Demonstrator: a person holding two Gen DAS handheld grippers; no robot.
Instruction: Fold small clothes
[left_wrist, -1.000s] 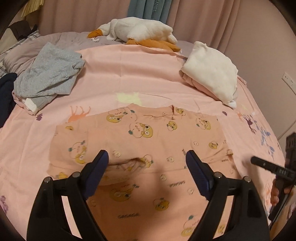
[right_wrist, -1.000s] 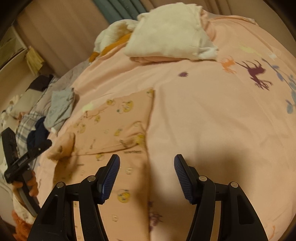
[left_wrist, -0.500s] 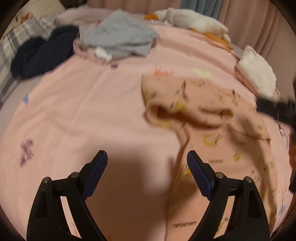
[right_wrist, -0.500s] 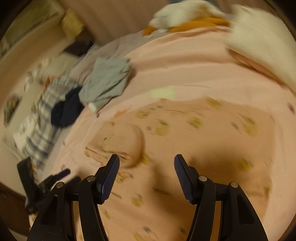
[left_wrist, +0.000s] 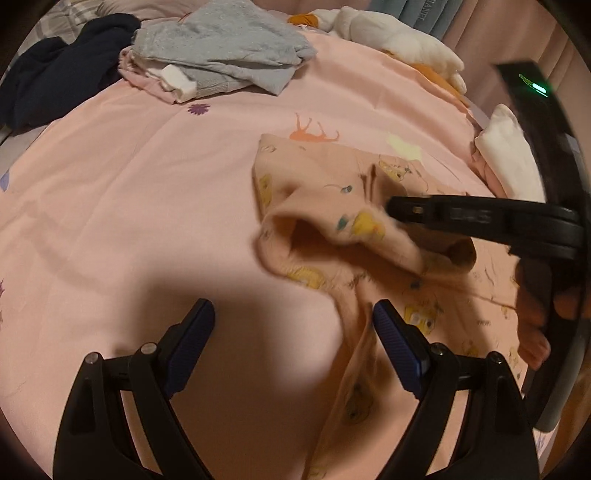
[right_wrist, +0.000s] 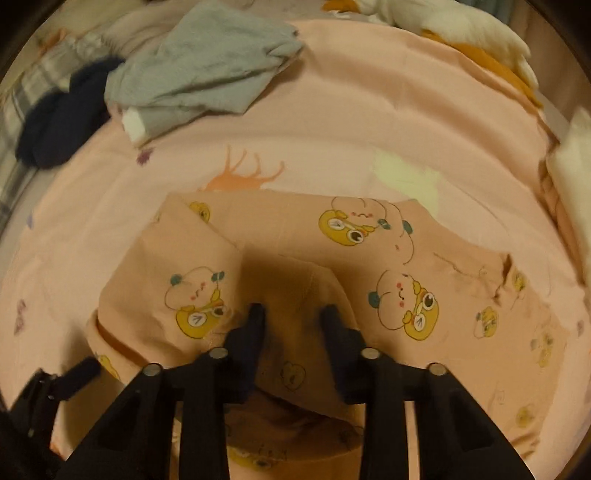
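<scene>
A small peach shirt (right_wrist: 369, 266) printed with yellow cartoon ducks is lying across the middle of a pink bedsheet (left_wrist: 129, 206), partly folded and bunched on one side.

In the right wrist view, the right gripper (right_wrist: 293, 314) is sitting at the lower centre of the frame, its jaws having just been closing. They are standing narrow, with a raised fold of the shirt between them, and the fingers (right_wrist: 255, 325) are pressing into the cloth on either side. In the left wrist view the same tool is reaching in from the right edge, its dark tip pinching the lifted sleeve near the centre of the frame, and a green light is glowing on its body at the upper right.

The left gripper (left_wrist: 293, 332) is hanging at the bottom of its own view with its blue-padded jaws spread wide and gripping nothing. One pad (left_wrist: 395, 343) is sitting just beside a hanging strip of the shirt; whether it is touching is unclear.

A grey garment (left_wrist: 221, 51) is resting at the upper left, beside a dark navy one (left_wrist: 55, 74). A white and orange plush toy (left_wrist: 399, 40) is lying at the top. A folded white cloth (left_wrist: 509, 158) is sitting at the right edge.

Letters are showing on a blue curtain (left_wrist: 417, 14) at the top right, but they are too small to be read surely. Small printed words on the shirt are too blurred to read.
</scene>
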